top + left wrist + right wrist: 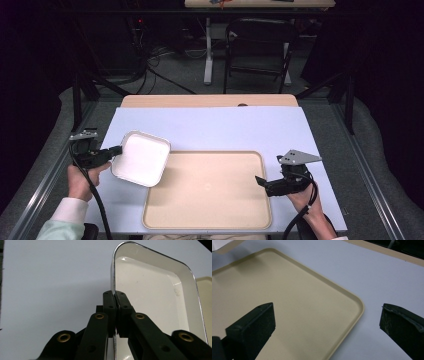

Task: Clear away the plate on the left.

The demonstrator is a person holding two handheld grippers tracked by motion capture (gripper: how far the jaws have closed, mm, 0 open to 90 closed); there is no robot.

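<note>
Your high view looks forward and down over the whole table. Your left gripper view sits close along its jaws, facing the white dish. Your right gripper view looks closely down at the beige tray, which all three views share.

Dark room, grey floor, black folding chair beyond.

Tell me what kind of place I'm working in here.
Probably a lab or recording studio: a table under a white sheet, framed by black stands, with dark curtains, floor cables, a folding chair behind.
</note>
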